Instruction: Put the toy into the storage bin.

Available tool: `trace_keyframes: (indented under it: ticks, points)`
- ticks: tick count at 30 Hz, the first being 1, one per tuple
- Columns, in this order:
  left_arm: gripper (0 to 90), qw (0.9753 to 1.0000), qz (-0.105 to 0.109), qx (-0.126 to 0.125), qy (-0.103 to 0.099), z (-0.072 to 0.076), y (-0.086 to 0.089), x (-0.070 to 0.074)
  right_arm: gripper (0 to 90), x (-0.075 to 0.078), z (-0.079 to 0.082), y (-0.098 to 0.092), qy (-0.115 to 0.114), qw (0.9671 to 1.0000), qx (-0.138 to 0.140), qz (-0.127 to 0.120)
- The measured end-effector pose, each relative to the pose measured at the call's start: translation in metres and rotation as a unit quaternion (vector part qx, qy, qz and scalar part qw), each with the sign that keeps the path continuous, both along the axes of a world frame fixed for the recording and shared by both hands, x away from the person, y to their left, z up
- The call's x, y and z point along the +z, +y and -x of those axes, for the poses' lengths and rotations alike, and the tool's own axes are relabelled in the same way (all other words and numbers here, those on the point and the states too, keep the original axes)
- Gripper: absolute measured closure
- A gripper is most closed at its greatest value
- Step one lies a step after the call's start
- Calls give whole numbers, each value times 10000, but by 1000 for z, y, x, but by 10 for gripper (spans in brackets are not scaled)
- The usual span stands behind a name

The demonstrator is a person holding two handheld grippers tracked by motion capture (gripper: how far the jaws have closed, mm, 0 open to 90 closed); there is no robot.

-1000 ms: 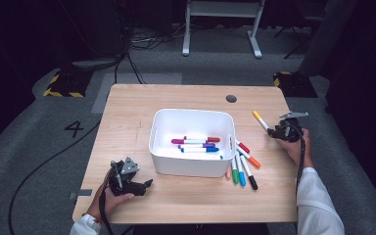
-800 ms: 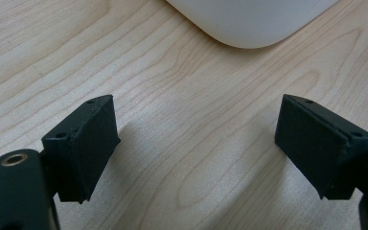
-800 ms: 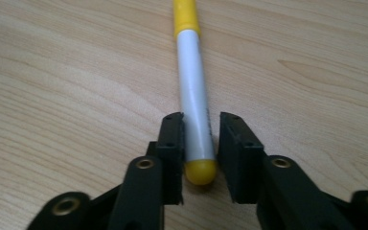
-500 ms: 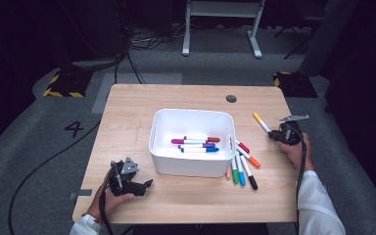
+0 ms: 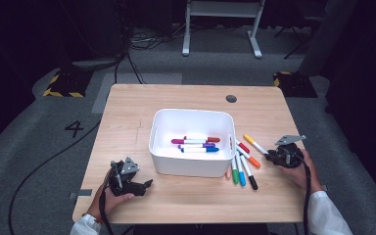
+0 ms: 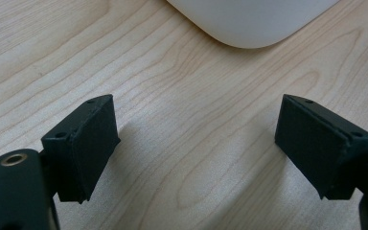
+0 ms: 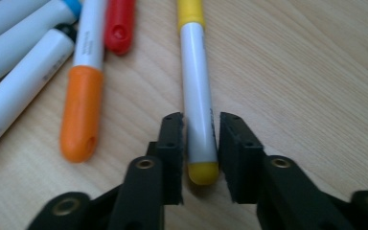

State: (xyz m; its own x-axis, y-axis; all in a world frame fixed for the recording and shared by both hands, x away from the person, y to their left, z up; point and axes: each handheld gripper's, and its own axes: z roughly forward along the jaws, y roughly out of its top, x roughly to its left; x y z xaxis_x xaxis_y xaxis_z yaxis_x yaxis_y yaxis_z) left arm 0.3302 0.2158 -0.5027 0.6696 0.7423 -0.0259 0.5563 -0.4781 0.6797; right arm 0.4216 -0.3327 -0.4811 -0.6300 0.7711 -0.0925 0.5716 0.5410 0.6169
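A yellow marker (image 5: pixel 254 143) (image 7: pixel 196 96) lies on the wooden table right of the white bin (image 5: pixel 192 111). My right gripper (image 5: pixel 270 155) (image 7: pixel 200 143) is shut on its near end, with one jaw pressed against each side. An orange marker (image 5: pixel 250 160) (image 7: pixel 81 115) and a red one (image 5: pixel 244 147) (image 7: pixel 120 24) lie just left of it. Green, blue and black markers (image 5: pixel 241 174) lie side by side against the bin's right front corner. My left gripper (image 5: pixel 144 185) (image 6: pixel 196 139) rests open on the table at the front left, nothing between its jaws, with the bin's corner (image 6: pixel 254 19) ahead of it.
Several markers (image 5: pixel 198 143) lie inside the bin. A dark round grommet (image 5: pixel 231 98) sits in the tabletop at the back. Bare wood stretches left of the bin and along the front edge. A cable trails off the table from each gripper.
My right gripper has come toward the front edge with the yellow marker in it; the marker now lies beside the orange one. The left gripper has stayed put.
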Motion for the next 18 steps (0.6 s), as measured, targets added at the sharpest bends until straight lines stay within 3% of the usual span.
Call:
trace_keyframes:
  ticks: [2, 5, 12, 18]
  points:
    - [148, 10000, 5, 17, -17, 0, -1, 0, 672, 3, 4, 7, -95, 9997, 139, 167]
    - [148, 10000, 12, -31, 10, -1, -1, 0, 613, 9, 2, 22, -192, 9993, 285, 147]
    - [148, 10000, 13, -26, 8, -1, -1, 0, 607, 6, -28, 48, -172, 9993, 338, 58]
    - [149, 10000, 10, -23, 0, -1, -1, 0, 642, 6, -48, 48, -88, 9996, 234, -130]
